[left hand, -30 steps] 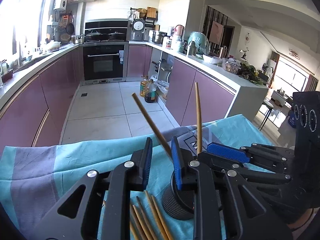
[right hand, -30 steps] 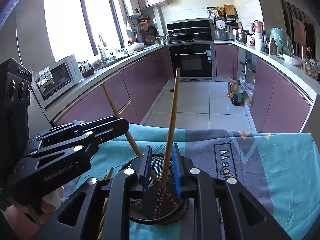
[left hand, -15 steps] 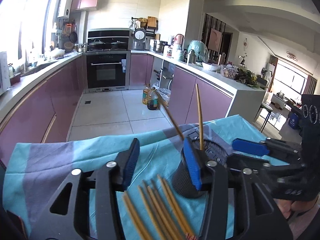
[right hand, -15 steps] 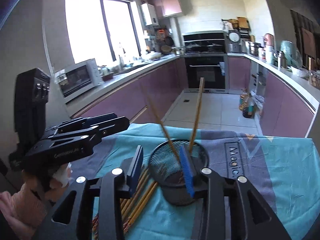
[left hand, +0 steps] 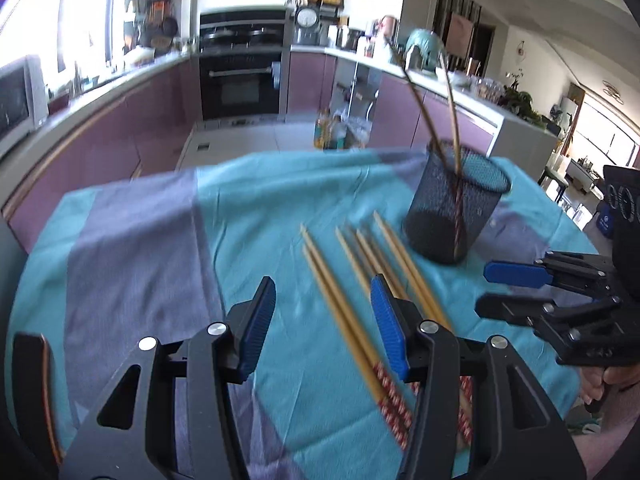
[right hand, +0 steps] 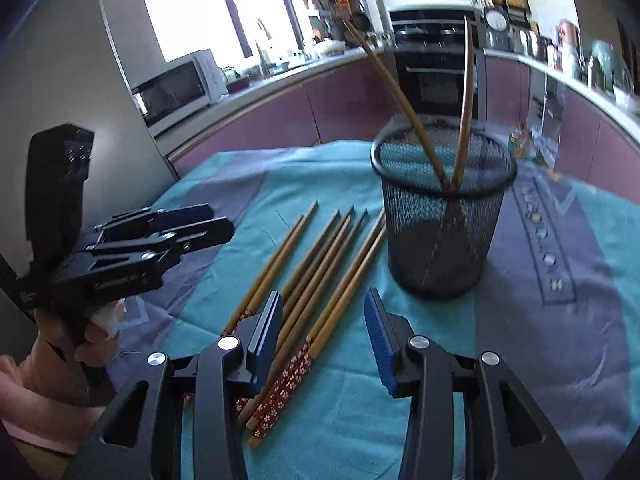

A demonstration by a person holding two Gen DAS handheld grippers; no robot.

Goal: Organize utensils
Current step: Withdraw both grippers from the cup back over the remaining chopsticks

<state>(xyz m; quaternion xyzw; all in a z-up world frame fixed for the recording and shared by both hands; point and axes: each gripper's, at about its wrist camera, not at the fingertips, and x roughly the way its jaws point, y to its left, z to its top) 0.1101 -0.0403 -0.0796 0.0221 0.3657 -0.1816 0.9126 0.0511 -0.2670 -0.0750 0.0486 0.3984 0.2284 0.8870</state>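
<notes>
A black mesh cup point(right hand: 442, 220) stands upright on the teal cloth with two chopsticks point(right hand: 464, 92) leaning in it; it also shows in the left wrist view point(left hand: 456, 208). Several bamboo chopsticks point(right hand: 320, 276) with red patterned ends lie side by side on the cloth beside the cup, also seen in the left wrist view point(left hand: 360, 300). My left gripper point(left hand: 322, 316) is open and empty above the loose chopsticks. My right gripper point(right hand: 322, 332) is open and empty, over their red ends.
A teal and grey tablecloth point(left hand: 140, 248) covers the table. Purple kitchen cabinets point(right hand: 280, 120), an oven point(left hand: 240, 80) and a microwave point(right hand: 172, 92) stand behind. The table's far edge runs just behind the cup.
Both grippers opened, let go of the chopsticks now standing in the cup, and pulled back and up. The loose chopsticks on the cloth have come into full view.
</notes>
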